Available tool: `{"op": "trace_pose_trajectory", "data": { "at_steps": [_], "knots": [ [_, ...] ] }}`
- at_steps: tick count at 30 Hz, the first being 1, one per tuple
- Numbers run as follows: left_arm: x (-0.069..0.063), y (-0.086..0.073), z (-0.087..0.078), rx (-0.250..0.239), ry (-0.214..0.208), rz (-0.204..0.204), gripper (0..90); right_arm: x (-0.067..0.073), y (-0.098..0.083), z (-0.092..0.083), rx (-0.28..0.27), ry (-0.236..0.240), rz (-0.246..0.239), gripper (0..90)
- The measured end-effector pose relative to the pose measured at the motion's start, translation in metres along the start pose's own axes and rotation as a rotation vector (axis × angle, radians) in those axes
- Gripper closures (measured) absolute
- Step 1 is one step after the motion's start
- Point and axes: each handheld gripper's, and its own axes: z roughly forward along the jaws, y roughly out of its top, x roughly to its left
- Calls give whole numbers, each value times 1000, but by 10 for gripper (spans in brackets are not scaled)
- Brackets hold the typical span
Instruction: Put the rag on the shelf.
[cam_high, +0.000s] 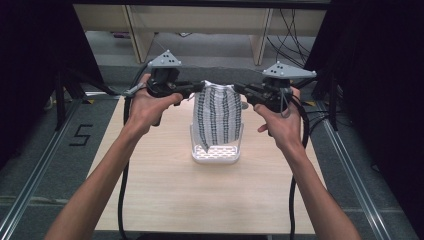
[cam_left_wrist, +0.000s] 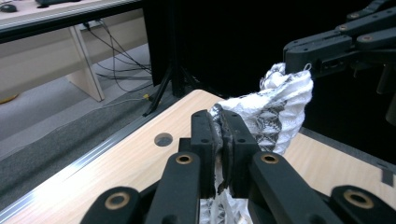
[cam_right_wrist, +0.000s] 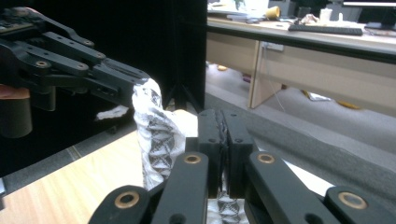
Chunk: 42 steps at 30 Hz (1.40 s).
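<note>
**Cloth hanging over basket, both top corners pinched**

Sitting mid-table (cam_high: 165, 195): white basket (cam_high: 216, 156), used as landmark here. Hanging straight above basket: patterned cloth (cam_high: 218, 116), lower edge dipping inside basket rim, upper edge stretching between both tools. Gripping cloth's top-left corner above and left of basket: left gripper (cam_high: 199, 88), jaws clamping shut on fabric (cam_left_wrist: 261, 109). Gripping top-right corner above and right of basket: right gripper (cam_high: 237, 89), likewise closing tight on cloth (cam_right_wrist: 156, 135).

Risks, judging from here:
- Pulling corners further apart likely slipping a thin pinch out of one jaw.
- Lowering off-centre likely draping fabric over basket wall.
- Snagging open weave on rim possibly dragging or tipping the light basket.
</note>
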Motion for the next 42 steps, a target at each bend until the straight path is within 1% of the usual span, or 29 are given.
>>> {"op": "trace_pose_trajectory", "data": {
  "at_steps": [2,3,4,6,7,9,10,11,12,14,16,19,20,21,22,23,24,25,28,29,30,32,33,36,37,39,40,41,42],
  "knots": [
    [7,0,6,0,6,-20,841,-6,1,5,11,-13,1,885],
    [10,0,10,-1,8,-35,841,-8,1,8,18,-21,18,885],
    [13,-1,13,2,11,-49,840,-11,0,11,18,-27,16,884],
    [19,-4,21,-3,14,-80,840,-16,-1,18,36,-31,40,884],
    [22,-5,24,5,16,-89,840,-18,-3,22,33,-40,41,885],
    [25,-6,28,1,19,-103,839,-20,-3,25,45,-39,52,884],
    [28,-8,32,4,21,-114,839,-22,-5,29,51,-43,68,884],
    [31,-10,37,-1,24,-135,839,-27,-8,37,58,-49,86,884],
    [34,-11,40,3,25,-145,839,-31,-9,40,53,-52,70,884],
    [36,-13,43,6,24,-156,838,-34,-11,47,63,-58,92,883],
    [40,-18,51,20,34,-180,838,-39,-14,54,75,-62,108,883],
    [46,-25,58,36,53,-189,834,-44,-20,63,90,-82,137,882],
    [48,-27,60,45,61,-188,832,-46,-22,65,94,-81,143,881],
    [50,-29,62,51,66,-189,832,-49,-24,67,94,-87,132,881],
    [53,-32,64,57,71,-200,832,-50,-25,69,99,-81,143,881],
    [55,-35,65,54,72,-214,832,-51,-28,71,107,-83,163,880],
    [55,-35,65,54,72,-214,832,-51,-28,71,107,-83,163,880],
    [57,-40,67,56,64,-232,831,-54,-32,75,118,-81,160,879],
    [60,-46,72,74,66,-240,831,-54,-37,81,143,-89,188,875],
    [61,-48,73,82,67,-242,829,-56,-38,83,145,-85,174,872],
    [61,-48,73,82,67,-242,826,-56,-39,85,149,-87,173,870],
    [63,-54,78,106,67,-242,823,-55,-41,88,158,-92,180,868],
    [64,-57,79,110,66,-246,821,-56,-41,89,165,-97,161,866],
    [64,-61,82,113,55,-253,817,-56,-46,96,193,-96,150,850],
    [65,-64,82,124,50,-251,816,-55,-47,97,204,-100,168,847],
    [65,-65,83,134,51,-248,806,-55,-50,98,216,-108,163,841],
    [67,-68,83,157,49,-237,795,-55,-54,101,236,-121,171,808],
    [67,-68,83,157,49,-237,784,-57,-55,101,239,-117,165,795],
    [67,-70,85,152,48,-255,747,-56,-57,102,249,-129,163,771]
  ]
}}
